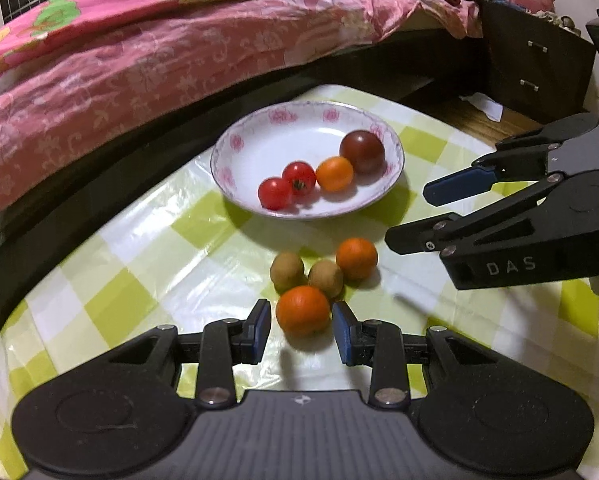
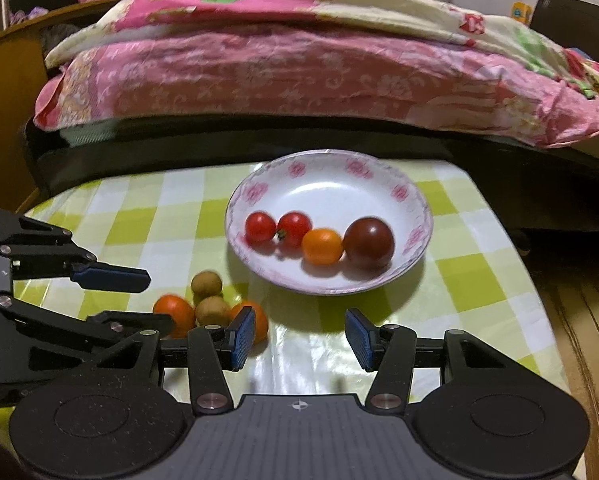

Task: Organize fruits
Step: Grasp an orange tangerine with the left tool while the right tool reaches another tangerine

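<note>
A white plate with pink flowers (image 1: 259,128) (image 2: 331,184) holds two red tomatoes (image 1: 287,186), an orange one (image 1: 334,174) and a dark purple one (image 1: 362,151). In front of it on the checked cloth lie two brown longans (image 1: 305,272) and two oranges. The near orange (image 1: 302,310) (image 2: 174,312) sits between the fingertips of my left gripper (image 1: 301,330) (image 2: 159,300), with a slim gap at each pad. The other orange (image 1: 356,258) (image 2: 259,318) lies partly behind a finger of my right gripper (image 2: 300,334) (image 1: 405,216), which stands open over bare cloth.
A bed with a pink flowered quilt (image 1: 139,60) and a dark frame runs along the table's far edge. A dark drawer cabinet (image 1: 539,60) stands at the back right. The table's right edge drops to a wooden floor (image 2: 579,320).
</note>
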Tool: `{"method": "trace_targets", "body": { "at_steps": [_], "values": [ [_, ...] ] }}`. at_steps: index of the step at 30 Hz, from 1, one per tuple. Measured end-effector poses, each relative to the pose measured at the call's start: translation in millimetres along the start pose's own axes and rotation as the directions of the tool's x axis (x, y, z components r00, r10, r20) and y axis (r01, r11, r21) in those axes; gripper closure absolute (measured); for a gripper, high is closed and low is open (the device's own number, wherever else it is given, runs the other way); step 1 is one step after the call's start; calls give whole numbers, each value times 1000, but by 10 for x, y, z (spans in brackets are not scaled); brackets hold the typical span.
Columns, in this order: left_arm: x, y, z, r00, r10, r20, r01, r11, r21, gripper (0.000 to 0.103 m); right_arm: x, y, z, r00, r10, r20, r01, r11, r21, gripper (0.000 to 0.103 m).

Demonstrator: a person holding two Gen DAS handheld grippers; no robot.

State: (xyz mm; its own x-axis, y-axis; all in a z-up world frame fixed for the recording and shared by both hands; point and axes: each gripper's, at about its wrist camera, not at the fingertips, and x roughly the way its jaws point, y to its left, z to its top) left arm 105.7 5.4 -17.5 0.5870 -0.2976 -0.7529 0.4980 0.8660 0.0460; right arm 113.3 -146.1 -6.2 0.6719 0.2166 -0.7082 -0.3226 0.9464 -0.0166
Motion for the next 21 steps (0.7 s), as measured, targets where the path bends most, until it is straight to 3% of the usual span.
{"method": "trace_targets", "body": {
  "at_steps": [21],
  "values": [
    [199,-9,6,1000,-2,-20,3,1000,20,62,270,40,-27,996,68,-62,-73,995,-74,53]
  ]
}}
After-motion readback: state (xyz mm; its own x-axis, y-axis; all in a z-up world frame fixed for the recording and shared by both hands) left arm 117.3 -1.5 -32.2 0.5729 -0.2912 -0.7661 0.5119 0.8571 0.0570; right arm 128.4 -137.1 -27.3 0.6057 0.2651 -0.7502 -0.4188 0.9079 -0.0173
